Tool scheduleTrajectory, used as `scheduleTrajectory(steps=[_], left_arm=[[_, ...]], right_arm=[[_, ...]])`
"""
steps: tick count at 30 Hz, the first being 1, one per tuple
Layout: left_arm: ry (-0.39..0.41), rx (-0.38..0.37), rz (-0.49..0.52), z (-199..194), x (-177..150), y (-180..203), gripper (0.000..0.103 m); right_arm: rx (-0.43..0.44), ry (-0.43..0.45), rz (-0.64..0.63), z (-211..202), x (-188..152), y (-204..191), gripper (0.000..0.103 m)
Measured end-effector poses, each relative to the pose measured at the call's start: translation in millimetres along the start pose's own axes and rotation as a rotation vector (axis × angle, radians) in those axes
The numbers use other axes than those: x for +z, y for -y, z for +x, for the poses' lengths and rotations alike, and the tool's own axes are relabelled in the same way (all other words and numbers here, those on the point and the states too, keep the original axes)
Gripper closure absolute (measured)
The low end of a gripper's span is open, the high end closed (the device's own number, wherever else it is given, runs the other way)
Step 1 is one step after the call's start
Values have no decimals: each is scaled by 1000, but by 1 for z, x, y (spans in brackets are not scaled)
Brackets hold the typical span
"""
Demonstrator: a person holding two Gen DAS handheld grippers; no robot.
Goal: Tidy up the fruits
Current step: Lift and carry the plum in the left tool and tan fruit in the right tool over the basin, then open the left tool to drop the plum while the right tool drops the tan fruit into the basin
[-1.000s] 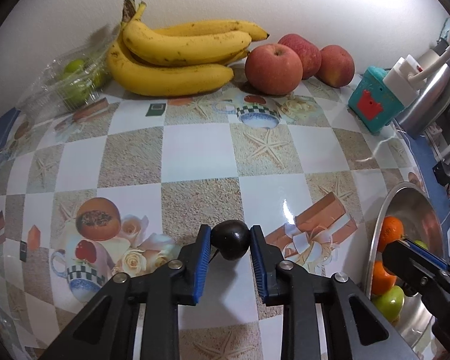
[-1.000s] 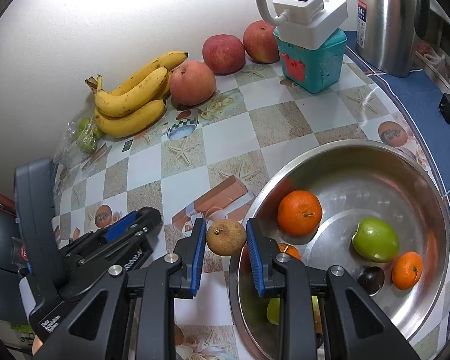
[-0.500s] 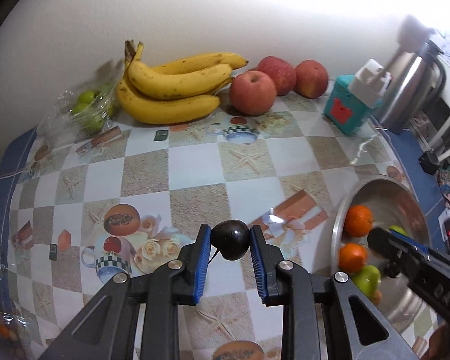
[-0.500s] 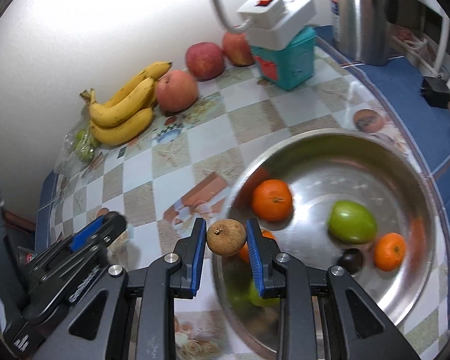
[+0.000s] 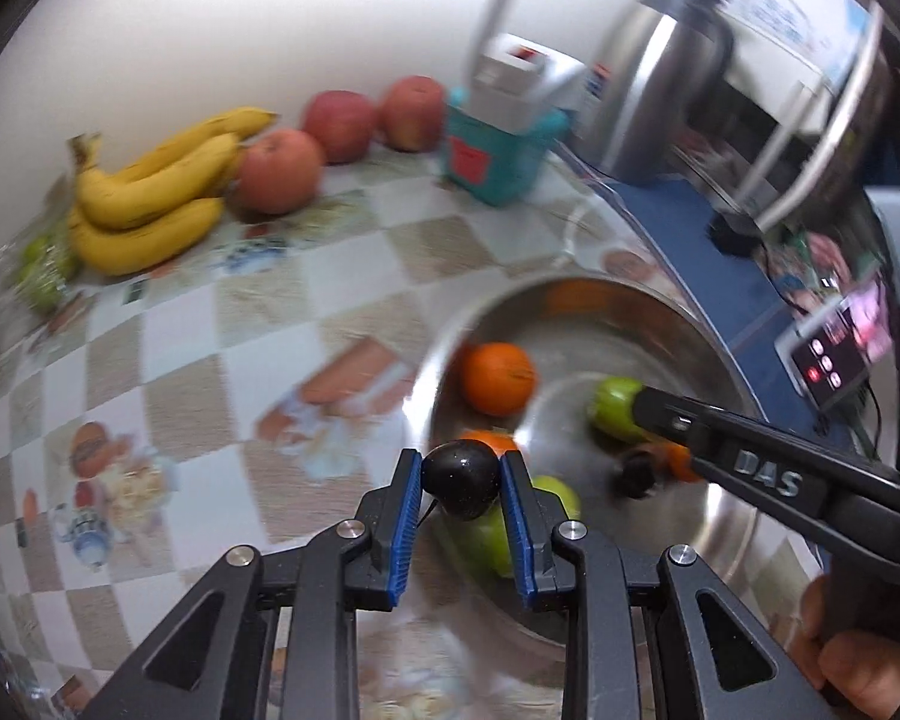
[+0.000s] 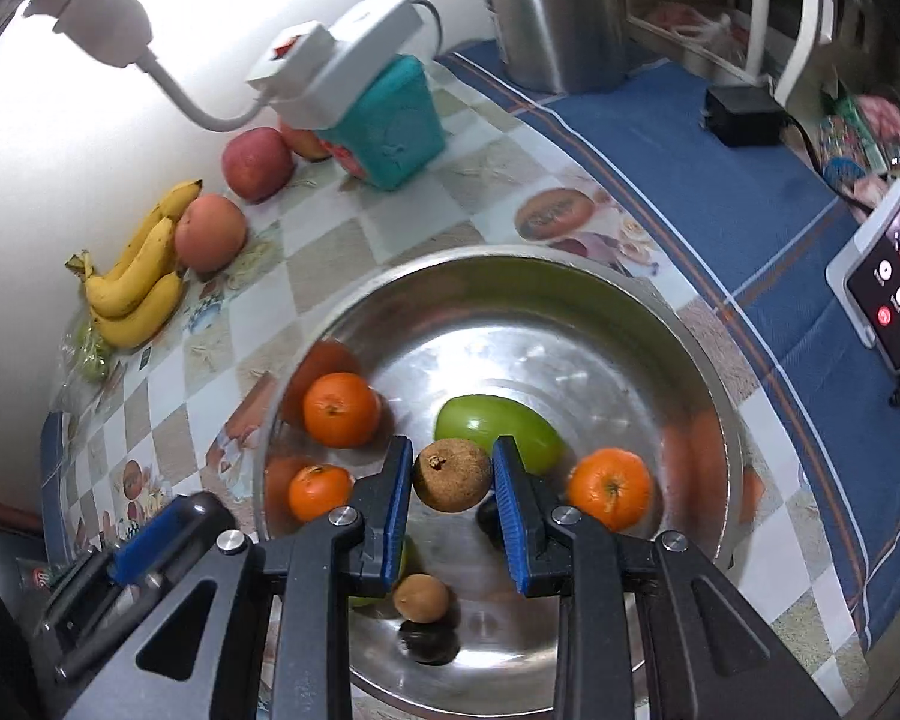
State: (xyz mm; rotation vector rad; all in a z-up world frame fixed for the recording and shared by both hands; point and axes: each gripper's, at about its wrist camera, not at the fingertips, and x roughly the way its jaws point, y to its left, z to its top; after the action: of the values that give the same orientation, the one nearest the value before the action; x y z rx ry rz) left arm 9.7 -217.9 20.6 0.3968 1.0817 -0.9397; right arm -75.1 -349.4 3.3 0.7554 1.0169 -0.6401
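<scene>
The left tool [image 5: 461, 483] gripped a dark plum [image 5: 461, 480] between its blue pads, held over the near edge of the steel bowl [image 5: 678, 324]. The right tool [image 6: 452, 474] pinched a brown fruit [image 6: 452, 474] above the bowl's middle, clear of the oranges [image 6: 341, 409] and green apple [image 6: 498, 432] lying inside. Both fruits seemed carried high so they could be dropped among the rest. Bananas [image 6: 135, 288] and apples [image 6: 210, 240] waited on the tabletop [image 6: 258, 324] by the wall.
</scene>
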Motion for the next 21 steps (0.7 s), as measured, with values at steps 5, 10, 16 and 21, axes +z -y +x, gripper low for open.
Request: scheduleTrajectory(steps=[5, 10, 16, 21], left_arm=[[-35, -13, -3, 12, -2, 9, 75], [-43, -18, -27, 15, -5, 6, 75], [-48, -20, -41, 17, -5, 4, 74], [-55, -31, -49, 17, -5, 3, 72]], right_arm=[[18, -21, 0, 5, -2, 0, 74], [25, -61, -8, 15, -8, -4, 74], [12, -69, -15, 17, -9, -7, 74], [12, -78, -35, 19, -8, -12, 73]])
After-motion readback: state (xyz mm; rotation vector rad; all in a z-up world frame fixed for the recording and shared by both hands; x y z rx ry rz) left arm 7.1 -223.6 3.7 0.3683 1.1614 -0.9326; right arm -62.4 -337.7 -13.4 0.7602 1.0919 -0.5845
